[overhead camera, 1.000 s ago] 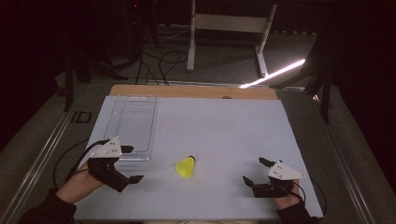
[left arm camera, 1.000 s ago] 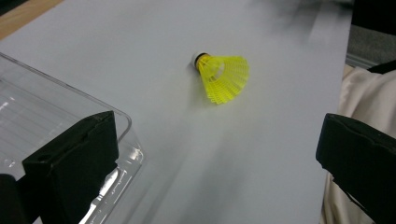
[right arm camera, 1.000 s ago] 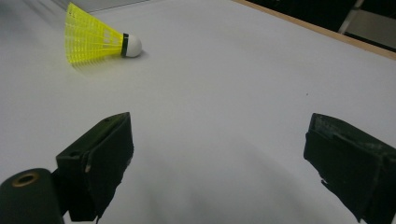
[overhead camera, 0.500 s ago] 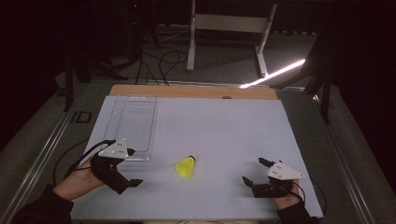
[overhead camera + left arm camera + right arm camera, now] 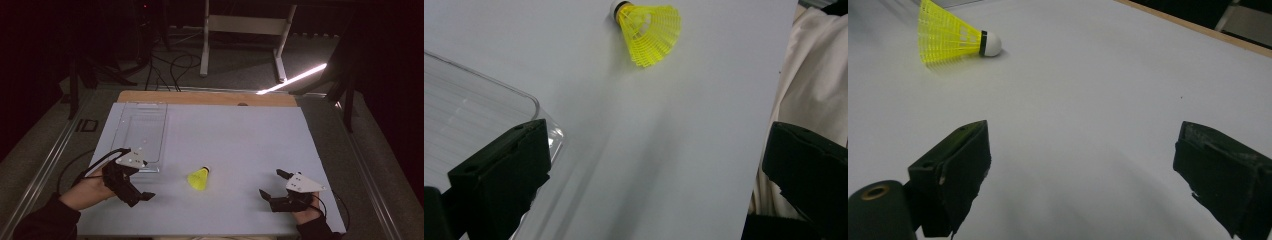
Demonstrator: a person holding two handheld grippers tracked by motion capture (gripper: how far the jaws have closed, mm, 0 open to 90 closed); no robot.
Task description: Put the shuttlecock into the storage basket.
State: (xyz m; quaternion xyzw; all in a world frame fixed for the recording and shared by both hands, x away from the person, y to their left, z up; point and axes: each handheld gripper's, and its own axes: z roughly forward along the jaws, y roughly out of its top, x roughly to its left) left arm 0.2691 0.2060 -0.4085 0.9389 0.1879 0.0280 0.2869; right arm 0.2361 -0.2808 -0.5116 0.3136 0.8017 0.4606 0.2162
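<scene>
A yellow shuttlecock (image 5: 199, 178) with a white cork lies on its side on the white table top (image 5: 240, 140), near the front middle. My left gripper (image 5: 145, 180) stands open to its left, a hand's width away, next to the near corner of a clear plastic tray (image 5: 125, 125). The left gripper view has the shuttlecock (image 5: 649, 32) ahead of the spread jaws of my left gripper (image 5: 659, 150), and the tray corner (image 5: 531, 100) by one jaw. My right gripper (image 5: 270, 183) rests open at the front right. Its own view looks between the jaws of my right gripper (image 5: 1088, 150) toward the shuttlecock (image 5: 950, 37).
A wooden strip (image 5: 210, 97) runs along the table's far edge. Beyond it stand a white frame (image 5: 245, 25), floor cables (image 5: 175, 65) and a bright light strip (image 5: 292, 79). A pale sleeve (image 5: 814, 90) hangs at the table's front edge.
My left gripper has shifted slightly to the right, toward the shuttlecock. The right gripper and the shuttlecock have stayed where they were.
</scene>
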